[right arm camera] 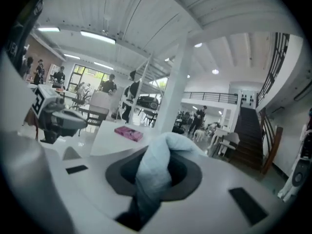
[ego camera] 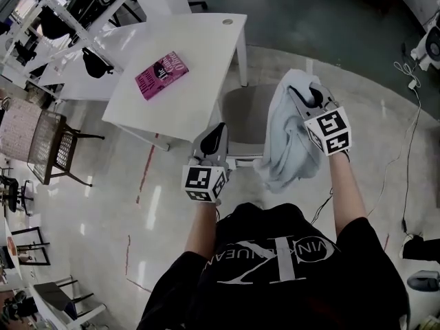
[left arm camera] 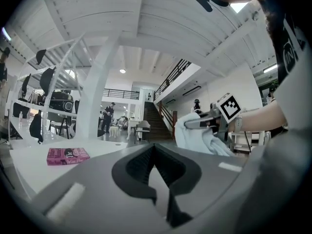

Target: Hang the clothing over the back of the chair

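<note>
While the right hand-held gripper pinches the pale clothing dangling over the chair seat, the left hand-held gripper is closed and empty; carry the fabric toward what seems the backrest rail, centre it, let both halves drop evenly.

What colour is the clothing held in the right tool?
Plain pale blue. The clothing shows best in the head view.

The clothing is draping over the right side of the chair and hiding it, and is also burying the tips of the right tongs. The bench is covering the chair's left edge. Beyond the chair, the pink book is showing print too small to read.
</note>
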